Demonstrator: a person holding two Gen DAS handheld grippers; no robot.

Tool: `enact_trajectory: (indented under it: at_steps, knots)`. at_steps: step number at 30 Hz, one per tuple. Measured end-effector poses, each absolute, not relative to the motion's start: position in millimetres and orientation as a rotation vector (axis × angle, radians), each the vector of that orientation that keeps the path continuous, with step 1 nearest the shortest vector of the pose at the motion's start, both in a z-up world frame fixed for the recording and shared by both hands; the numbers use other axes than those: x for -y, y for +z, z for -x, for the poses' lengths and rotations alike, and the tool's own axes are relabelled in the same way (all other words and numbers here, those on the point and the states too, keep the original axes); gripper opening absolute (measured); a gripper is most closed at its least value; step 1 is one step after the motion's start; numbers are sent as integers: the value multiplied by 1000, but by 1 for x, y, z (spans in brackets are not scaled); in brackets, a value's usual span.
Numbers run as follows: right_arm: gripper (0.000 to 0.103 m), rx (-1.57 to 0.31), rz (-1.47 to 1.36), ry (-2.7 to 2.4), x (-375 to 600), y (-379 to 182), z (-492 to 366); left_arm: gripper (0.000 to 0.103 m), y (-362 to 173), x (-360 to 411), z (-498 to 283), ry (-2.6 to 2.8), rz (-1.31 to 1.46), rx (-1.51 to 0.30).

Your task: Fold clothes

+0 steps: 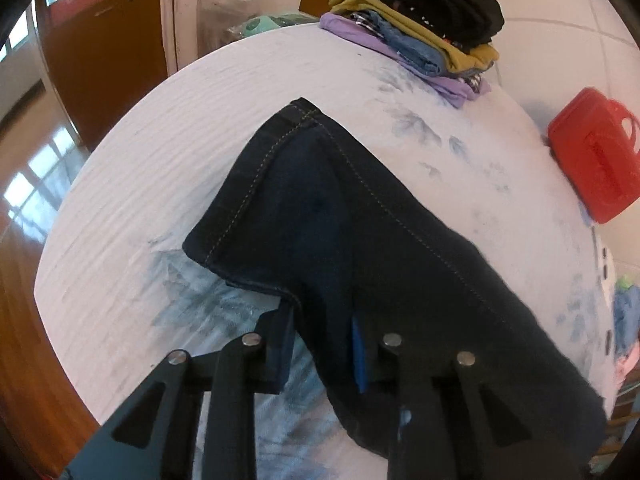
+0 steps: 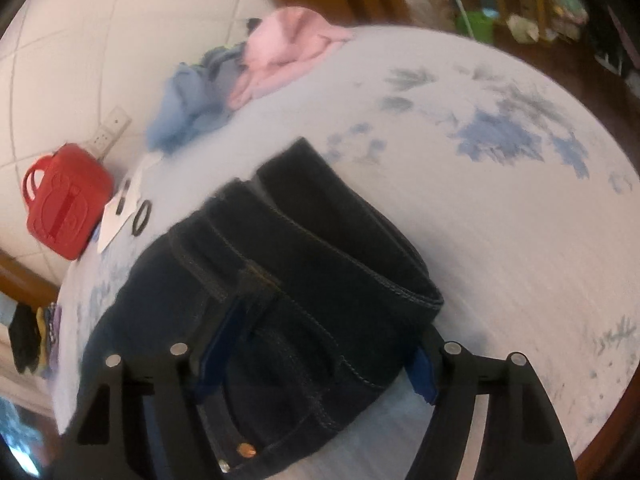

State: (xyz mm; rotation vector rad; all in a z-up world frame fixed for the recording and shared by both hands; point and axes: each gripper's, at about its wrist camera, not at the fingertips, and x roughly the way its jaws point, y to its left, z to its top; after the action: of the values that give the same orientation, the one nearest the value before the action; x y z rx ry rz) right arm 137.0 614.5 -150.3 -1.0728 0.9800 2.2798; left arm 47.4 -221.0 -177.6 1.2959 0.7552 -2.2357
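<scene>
Lying on the white bed sheet [image 1: 140, 168] with faint blue leaf prints, one pair of dark denim jeans [image 1: 360, 240] runs between both grippers, its pale seam stitching plain to see. The left gripper [image 1: 320, 354] has narrowed its two black fingers onto the hem end of a leg; the fabric fills the gap and the blue pad [image 1: 359, 356] presses against it. The right gripper [image 2: 316, 364] straddles the thick waistband [image 2: 320, 248] with jaws partly spread; denim lies between them, touching the left pad, while the right pad looks just clear of it.

Beyond the left gripper sits one stack of folded clothes [image 1: 420, 28], black, mustard, blue and purple. A red plastic box [image 1: 596, 156] lies off to its right. Only the right view shows the loose pink and blue garments [image 2: 248, 76] ahead and two copper rivets [image 2: 245, 449] near its fingers.
</scene>
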Motion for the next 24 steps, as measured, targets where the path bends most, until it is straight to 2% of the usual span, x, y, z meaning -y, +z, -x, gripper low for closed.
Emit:
enact_trajectory:
  at_steps: [2,5,7,10,12,15,18,21,23,24]
  knots:
    - [57,-1009,1032,2284,-622,-151,-144,23,-178,222,-47,-2241,-1289,-760]
    - [55,-1028,1004,2276,-622,-151,-147,23,-177,222,-45,-2241,-1298,-753]
    - [51,-992,1054,2257,-619,-148,-140,16,-174,218,-41,-2238,-1322,-729]
    - [18,-993,1050,2284,-616,-134,-139,15,-135,182,-34,-2398,-1302,-608]
    - [17,-1097,954,2366,-612,-113,-148,15,-104,152,-30,-2540,-1278,-528]
    - [17,-1106,930,2539,-583,-77,-142,15,-56,101,-25,-2774,-1253,-393]
    - [17,-1039,975,2749,-532,-48,-125,15,-26,27,-23,-3032,-1330,-238]
    - [17,-895,1139,2966,-462,-36,-98,16,-37,-49,-19,-3176,-1540,-63]
    - [19,-752,1313,3038,-414,-44,-79,23,-61,-87,-14,-3165,-1727,58]
    - [23,-698,1405,3037,-396,-53,-72,34,-74,-98,-11,-3124,-1825,115]
